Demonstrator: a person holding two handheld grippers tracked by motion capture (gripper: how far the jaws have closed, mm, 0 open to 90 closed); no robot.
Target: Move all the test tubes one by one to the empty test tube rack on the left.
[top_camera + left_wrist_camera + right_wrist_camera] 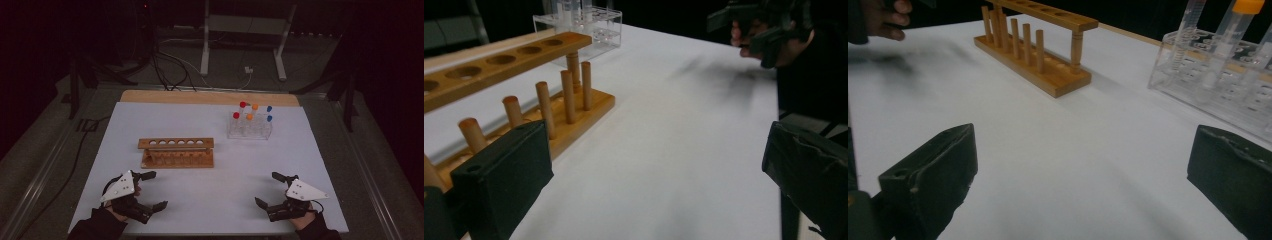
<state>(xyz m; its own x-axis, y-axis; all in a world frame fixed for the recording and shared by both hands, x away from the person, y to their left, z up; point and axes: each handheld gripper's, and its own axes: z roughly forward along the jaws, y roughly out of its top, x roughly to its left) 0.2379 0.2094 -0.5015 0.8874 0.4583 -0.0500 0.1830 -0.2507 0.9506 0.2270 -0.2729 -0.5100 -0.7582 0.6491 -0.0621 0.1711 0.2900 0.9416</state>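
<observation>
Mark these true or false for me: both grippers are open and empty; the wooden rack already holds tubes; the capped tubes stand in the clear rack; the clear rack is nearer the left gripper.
1. Left gripper and right gripper are open and empty. True.
2. The wooden rack already holds tubes. False: its holes are empty.
3. The capped tubes stand in the clear rack. True.
4. The clear rack is nearer the left gripper. False: it stands on the right half of the table, far from the person; the wooden rack is nearer the left gripper.
</observation>
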